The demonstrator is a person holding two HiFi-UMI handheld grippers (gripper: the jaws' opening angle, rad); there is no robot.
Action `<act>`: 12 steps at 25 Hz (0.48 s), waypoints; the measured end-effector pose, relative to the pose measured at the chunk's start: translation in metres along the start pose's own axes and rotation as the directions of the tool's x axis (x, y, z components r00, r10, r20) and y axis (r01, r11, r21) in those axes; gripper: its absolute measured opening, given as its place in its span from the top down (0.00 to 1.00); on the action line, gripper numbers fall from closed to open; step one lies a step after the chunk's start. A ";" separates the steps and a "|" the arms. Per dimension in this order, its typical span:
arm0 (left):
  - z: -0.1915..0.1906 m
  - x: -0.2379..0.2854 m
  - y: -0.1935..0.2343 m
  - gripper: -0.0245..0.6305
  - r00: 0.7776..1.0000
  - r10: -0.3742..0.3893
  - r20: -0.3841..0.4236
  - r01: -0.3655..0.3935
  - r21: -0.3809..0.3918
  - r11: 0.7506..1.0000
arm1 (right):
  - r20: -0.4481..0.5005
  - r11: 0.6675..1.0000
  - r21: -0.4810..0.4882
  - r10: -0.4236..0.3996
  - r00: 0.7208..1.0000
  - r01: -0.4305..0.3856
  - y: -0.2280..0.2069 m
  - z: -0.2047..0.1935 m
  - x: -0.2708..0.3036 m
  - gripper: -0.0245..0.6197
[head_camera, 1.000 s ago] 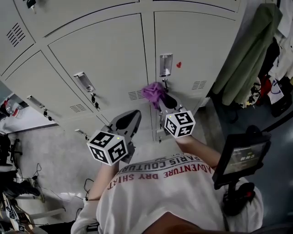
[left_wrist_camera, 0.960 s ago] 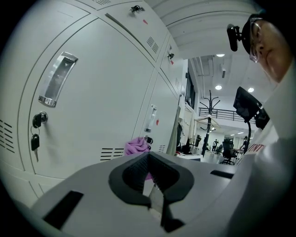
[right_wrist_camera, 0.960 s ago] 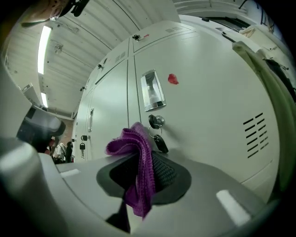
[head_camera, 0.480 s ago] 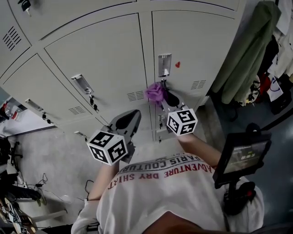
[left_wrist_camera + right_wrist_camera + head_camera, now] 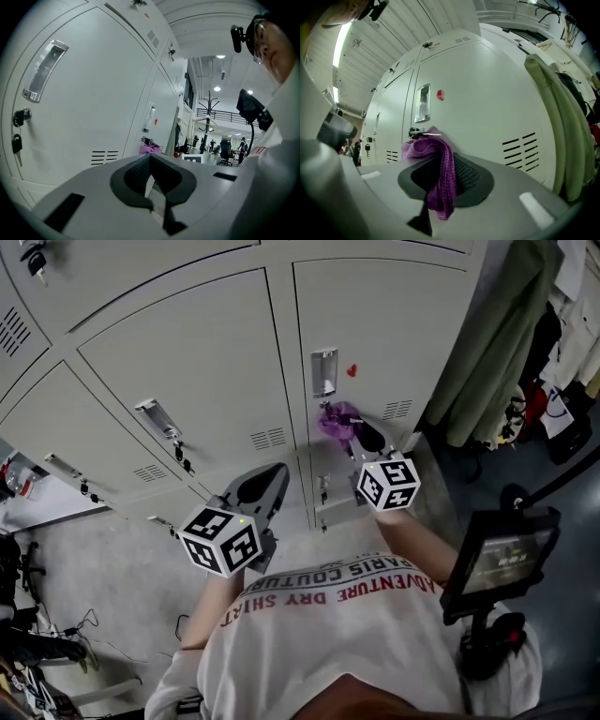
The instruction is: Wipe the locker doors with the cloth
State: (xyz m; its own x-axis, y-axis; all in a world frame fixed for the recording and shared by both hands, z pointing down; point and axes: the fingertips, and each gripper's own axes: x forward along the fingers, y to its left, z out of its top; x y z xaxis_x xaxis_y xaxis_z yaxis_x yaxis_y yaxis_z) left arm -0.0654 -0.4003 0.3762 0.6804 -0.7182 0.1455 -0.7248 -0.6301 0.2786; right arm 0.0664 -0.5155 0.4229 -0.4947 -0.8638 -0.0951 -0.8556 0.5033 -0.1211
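1. The left gripper stays low in front of the middle door, its fingers closed together on nothing. The right gripper has slid rightward, carrying the cloth from seven o'clock of the recessed handle to five o'clock of it.
2. The locker doors are pale grey metal, each with a handle, hanging keys and vent slots. A small red sticker sits at three o'clock of that handle. A green coat hangs just right of the lockers, and a screen on a stand stands at four o'clock of the right gripper, over grey floor.
3. The cloth is purple, knitted and bunched. It is pinched between the right gripper's fingers and lies against the right door just beside the key, with one fold drooping across the dark pad.
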 end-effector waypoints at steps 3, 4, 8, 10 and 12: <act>0.000 0.002 -0.003 0.96 1.000 -0.009 -0.003 0.009 0.003 1.000 | 0.019 0.999 0.000 -0.045 0.999 0.045 -0.022 0.006 -0.008 0.85; 0.000 0.003 -0.003 0.96 1.000 -0.012 -0.004 0.012 0.004 1.000 | 0.027 0.998 0.002 -0.064 0.998 0.063 -0.031 0.008 -0.012 0.85; -0.003 0.006 -0.005 0.96 1.000 -0.019 -0.014 0.019 0.005 1.000 | 0.055 0.990 0.000 -0.141 0.989 0.141 -0.066 0.016 -0.025 0.85; -0.003 0.007 -0.005 0.96 1.000 -0.020 -0.018 0.020 0.004 1.000 | 0.062 0.984 -0.008 -0.176 0.982 0.177 -0.083 0.019 -0.032 0.85; -0.004 0.009 -0.005 0.96 1.000 -0.022 -0.021 0.022 0.004 1.000 | 0.069 0.976 -0.001 -0.219 0.973 0.220 -0.101 0.022 -0.038 0.85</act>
State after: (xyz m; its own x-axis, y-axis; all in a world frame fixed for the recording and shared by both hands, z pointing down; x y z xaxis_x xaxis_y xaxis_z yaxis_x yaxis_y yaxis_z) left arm -0.0554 -0.4022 0.3798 0.6985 -0.6977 0.1591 -0.7098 -0.6472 0.2779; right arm 0.1751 -0.5330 0.4175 -0.2837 -0.9495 -0.1339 -0.9435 0.3014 -0.1378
